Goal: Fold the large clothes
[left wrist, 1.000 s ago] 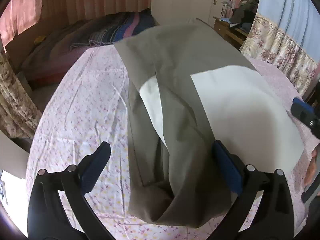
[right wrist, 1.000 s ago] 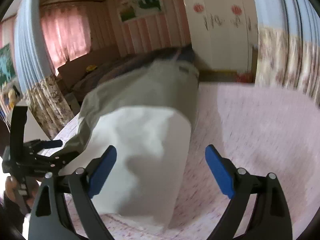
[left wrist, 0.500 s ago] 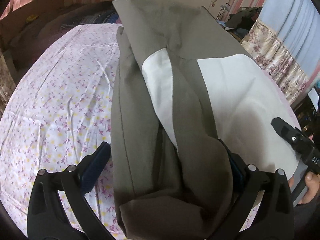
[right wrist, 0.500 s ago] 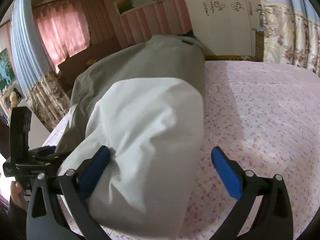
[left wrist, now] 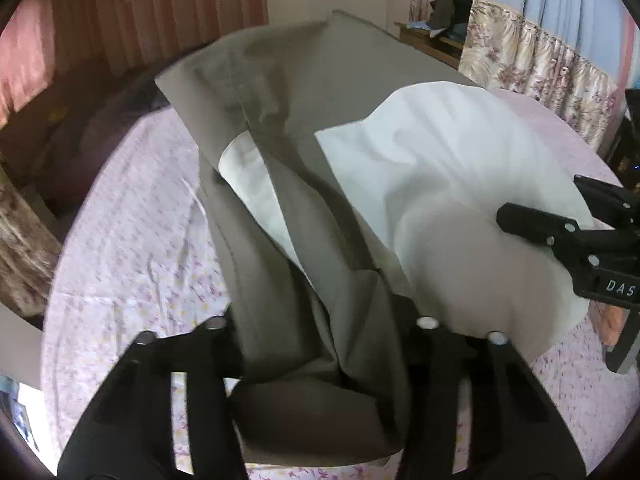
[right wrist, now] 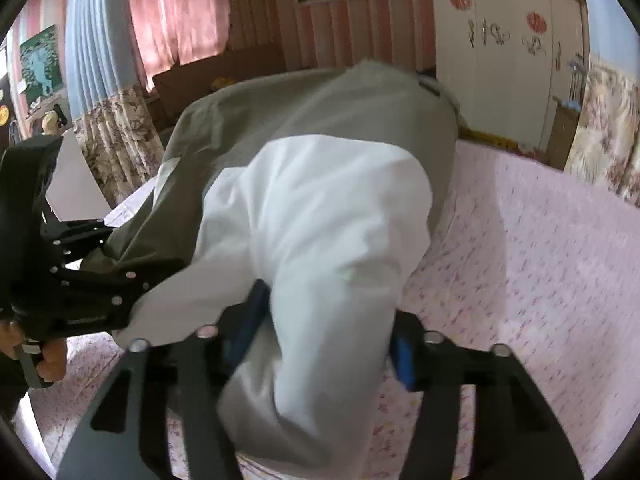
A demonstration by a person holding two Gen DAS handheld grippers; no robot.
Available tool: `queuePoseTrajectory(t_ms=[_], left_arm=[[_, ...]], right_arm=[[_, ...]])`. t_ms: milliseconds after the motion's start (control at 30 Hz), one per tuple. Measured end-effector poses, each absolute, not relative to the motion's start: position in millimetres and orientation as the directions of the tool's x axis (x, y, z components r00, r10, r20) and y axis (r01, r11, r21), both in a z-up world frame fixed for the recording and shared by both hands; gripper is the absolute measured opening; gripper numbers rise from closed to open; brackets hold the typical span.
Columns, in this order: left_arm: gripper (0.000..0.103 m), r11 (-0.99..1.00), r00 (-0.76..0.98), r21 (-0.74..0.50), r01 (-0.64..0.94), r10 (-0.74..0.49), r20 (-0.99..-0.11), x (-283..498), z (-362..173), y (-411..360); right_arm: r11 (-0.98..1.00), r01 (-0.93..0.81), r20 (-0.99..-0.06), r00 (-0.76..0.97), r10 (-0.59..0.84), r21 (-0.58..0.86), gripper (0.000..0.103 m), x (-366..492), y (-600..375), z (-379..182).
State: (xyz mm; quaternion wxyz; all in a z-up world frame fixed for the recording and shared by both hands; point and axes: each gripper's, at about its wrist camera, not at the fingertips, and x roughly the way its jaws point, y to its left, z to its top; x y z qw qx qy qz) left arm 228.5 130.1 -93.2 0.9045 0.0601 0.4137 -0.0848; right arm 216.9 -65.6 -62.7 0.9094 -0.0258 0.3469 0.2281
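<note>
The bed (left wrist: 132, 240) fills both views, covered by a pink sheet printed with small flowers, thin and lightly creased. Along its middle lies the garment (left wrist: 320, 92), a large pair of olive-grey trousers in smooth woven cloth, with a stitched seam running down it and white lining panels (left wrist: 432, 168) showing where the fabric is turned out (the white looks crisper and papery beside the softer olive). Its far end reaches toward the head of the bed; its near end is bunched up at the two tools.

The left gripper (left wrist: 320, 344) has just been closing, and its black fingers now press on a thick gathered fold of the olive cloth. The right gripper (right wrist: 324, 340) has likewise just been closing; its blue-padded fingers (right wrist: 402, 360) pinch a rounded bulge of the white panel, seen beside the left one in the right wrist view.

The step in hand looks like the grasp of the near end, one hold on each side, with the fold itself not yet made. The next move probably calls for lifting both holds together and carrying them toward the far end, keeping the edges level so the slippery lining does not slide askew.
</note>
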Motion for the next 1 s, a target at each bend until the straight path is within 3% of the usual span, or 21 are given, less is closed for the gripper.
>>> queuePoseTrajectory(t_ms=[133, 367, 567, 667, 767, 800, 833, 900, 967, 1000], left_arm=[[0.033, 0.977, 0.683, 0.11, 0.182, -0.045, -0.729, 220.6, -78.5, 105.3], [0.03, 0.976, 0.723, 0.11, 0.19, -0.063, -0.688, 199.8, -57.0, 40.4], [0.032, 0.954, 0.738, 0.149, 0.259, -0.096, -0.668, 179.4, -58.3, -39.4], [0.042, 0.941, 0.757, 0.205, 0.27, -0.076, -0.649, 176.4, -64.9, -66.2], [0.057, 0.939, 0.767, 0.244, 0.242, -0.031, -0.64, 177.2, -73.5, -74.0], [0.067, 0.947, 0.761, 0.223, 0.232, -0.034, -0.648, 178.1, -75.4, -66.5], [0.08, 0.952, 0.76, 0.213, 0.219, -0.03, -0.649, 176.9, -75.7, -61.1], [0.096, 0.959, 0.762, 0.207, 0.193, -0.013, -0.648, 174.3, -77.9, -40.8], [0.1, 0.963, 0.759, 0.182, 0.197, -0.033, -0.65, 170.3, -78.8, -23.7], [0.1, 0.964, 0.755, 0.165, 0.21, -0.052, -0.654, 168.7, -79.1, -17.1]], right_arm=[[0.896, -0.442, -0.596, 0.712, 0.371, 0.029, 0.04, 205.7, -75.6, -50.6], [0.92, -0.387, -0.503, 0.809, 0.303, -0.067, 0.036, 166.3, -128.5, -22.6], [0.947, -0.292, -0.533, 0.827, 0.178, -0.137, 0.036, 138.9, -200.3, -30.8], [0.933, -0.266, -0.549, 0.831, 0.095, -0.241, 0.036, 132.0, -217.0, -46.9], [0.938, -0.274, -0.572, 0.813, 0.107, -0.214, 0.038, 130.3, -227.2, -46.9], [0.936, -0.277, -0.572, 0.813, 0.107, -0.219, 0.038, 129.8, -225.8, -46.2], [0.934, -0.281, -0.568, 0.816, 0.11, -0.222, 0.042, 129.2, -225.8, -46.2], [0.931, -0.286, -0.559, 0.821, 0.116, -0.227, 0.054, 128.5, -230.8, -47.3], [0.945, -0.258, -0.551, 0.828, 0.109, -0.202, 0.08, 127.4, -238.3, -45.9], [0.955, -0.249, -0.549, 0.827, 0.122, -0.163, 0.085, 123.9, -243.9, -44.1]])
